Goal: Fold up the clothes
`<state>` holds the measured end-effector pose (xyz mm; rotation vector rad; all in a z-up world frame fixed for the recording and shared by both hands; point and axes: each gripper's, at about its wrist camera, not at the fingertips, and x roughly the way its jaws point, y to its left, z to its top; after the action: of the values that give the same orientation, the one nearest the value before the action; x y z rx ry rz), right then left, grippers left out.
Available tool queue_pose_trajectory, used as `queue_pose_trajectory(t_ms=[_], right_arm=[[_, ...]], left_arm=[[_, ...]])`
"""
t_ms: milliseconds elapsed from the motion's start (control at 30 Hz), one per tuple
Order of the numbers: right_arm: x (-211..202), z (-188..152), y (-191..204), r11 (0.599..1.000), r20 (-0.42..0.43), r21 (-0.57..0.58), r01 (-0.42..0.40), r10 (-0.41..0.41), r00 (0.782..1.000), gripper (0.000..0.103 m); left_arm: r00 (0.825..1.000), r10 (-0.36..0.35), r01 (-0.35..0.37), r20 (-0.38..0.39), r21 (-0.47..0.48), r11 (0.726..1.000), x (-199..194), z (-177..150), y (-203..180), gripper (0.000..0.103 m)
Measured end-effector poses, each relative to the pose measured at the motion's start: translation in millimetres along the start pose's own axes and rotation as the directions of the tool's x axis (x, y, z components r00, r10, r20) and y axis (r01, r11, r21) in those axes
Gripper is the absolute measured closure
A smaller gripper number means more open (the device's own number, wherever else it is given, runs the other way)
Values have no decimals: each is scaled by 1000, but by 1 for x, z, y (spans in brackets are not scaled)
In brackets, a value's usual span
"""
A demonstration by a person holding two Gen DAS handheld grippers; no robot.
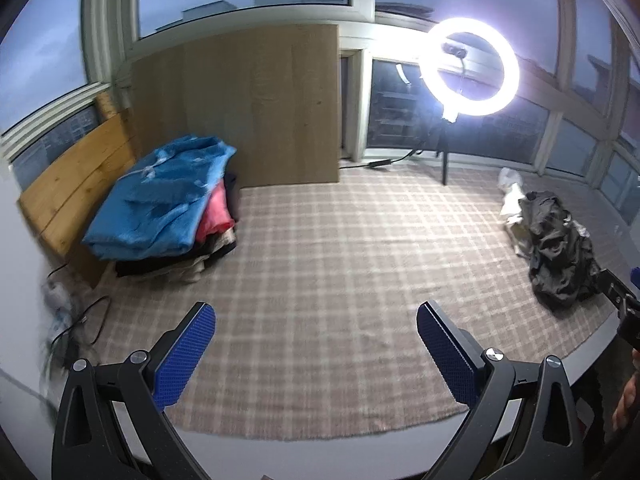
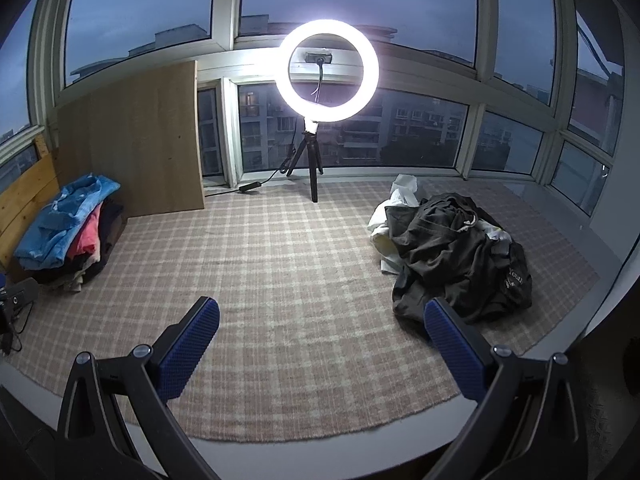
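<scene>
A stack of folded clothes [image 1: 160, 208] with a blue garment on top lies at the left of the plaid rug [image 1: 320, 280]; the same stack [image 2: 68, 228] shows at the left of the right wrist view. A heap of crumpled dark and white clothes [image 2: 452, 260] lies on the rug's right side, also visible as the dark heap [image 1: 556, 248] in the left wrist view. My left gripper [image 1: 316, 336] hangs open over the rug's near middle, holding nothing. My right gripper [image 2: 322, 332] is open too, its right finger near the heap's front edge.
A lit ring light [image 2: 333, 70] on a tripod stands at the rug's far edge by the windows. A wooden board [image 1: 248, 108] leans behind the folded stack. Cables [image 1: 80, 328] lie at the left. The other gripper's body [image 1: 624, 308] shows at the right edge.
</scene>
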<state>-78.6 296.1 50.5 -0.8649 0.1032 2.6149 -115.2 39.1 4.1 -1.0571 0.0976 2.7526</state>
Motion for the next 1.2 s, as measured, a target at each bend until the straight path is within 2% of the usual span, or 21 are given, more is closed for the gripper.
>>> queue_pose_trajectory(t_ms=[167,233,300,500,667,800,967,1200], right_arm=[[20,13,0,999,-3,12,35,-35,999,0],[26,18,-2,999,-3,20,49,-49,999,0],[32,23,-4,998,-1,29,61,-61,998,0],[47,41,-13,991,-1,49,122,-122,993,0],[51,57,-35,980,20,66,188,-190,982,0],[54,70,-55,970,46,71,231,-235,971,0],[73,81,-88,948,62,23,318,-319,946,0],[120,87,-148,963,22,14,268,-268,963,0]], left_arm=[[999,-33,32,18,28,999,18,24,-2,5],[999,-46,45,24,39,998,25,33,-3,13],[998,-60,59,21,55,997,33,46,-5,16],[989,-141,139,46,42,989,51,95,-5,16],[985,-146,142,90,44,989,58,117,-13,16],[983,-164,162,87,37,986,71,123,-26,16],[989,-148,147,24,57,988,90,120,-53,16],[996,-93,92,6,42,995,100,109,-102,16]])
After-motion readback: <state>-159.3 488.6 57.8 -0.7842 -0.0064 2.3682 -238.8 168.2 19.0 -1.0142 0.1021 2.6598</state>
